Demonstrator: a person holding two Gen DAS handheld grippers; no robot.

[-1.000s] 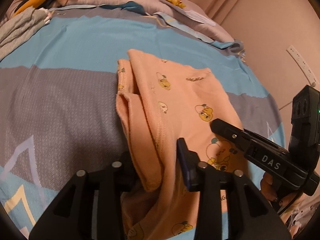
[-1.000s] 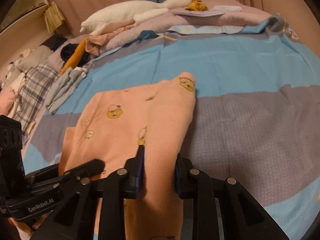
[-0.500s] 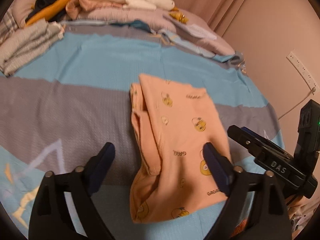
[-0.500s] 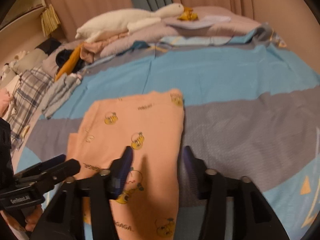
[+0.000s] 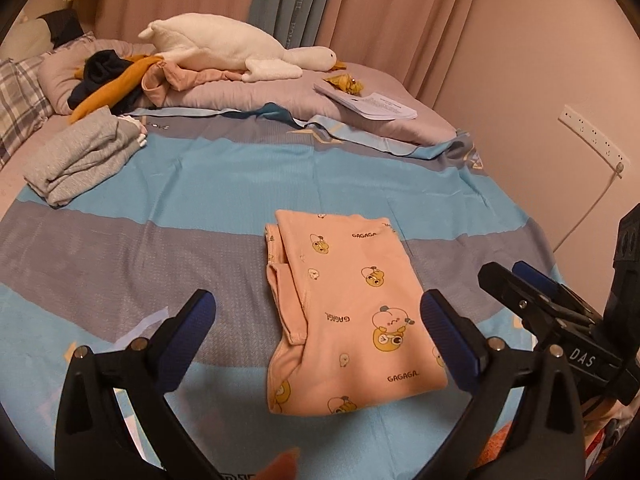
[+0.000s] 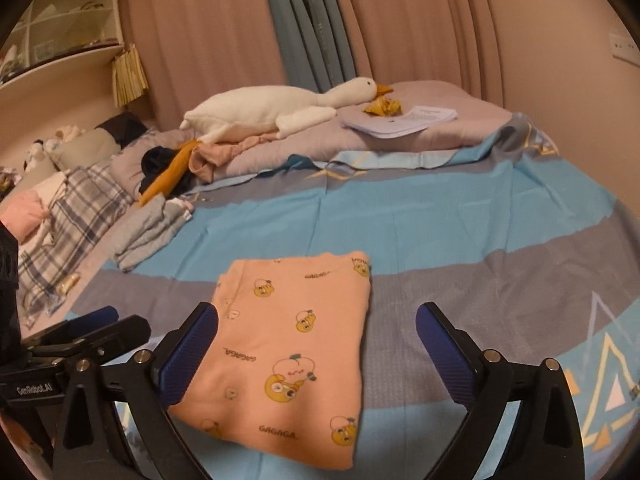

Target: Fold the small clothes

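**Left wrist view: release after a fold**

Left claw [image 5: 316,320]: jaws opening, near full spread, holding nothing. Right claw [image 6: 316,330]: likewise opening, empty.

Item: pink printed garment [image 5: 348,312], folded into a rectangle, lying flat on the striped bedsheet [image 5: 160,184], below and clear of both claws.

Handling, as judged: lift your claws straight off so no pad drags the loose left edge. Square that edge before you fold again.

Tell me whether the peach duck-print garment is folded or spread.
Folded: the peach duck-print garment lies as a compact rectangle, layered edges showing along its left side.
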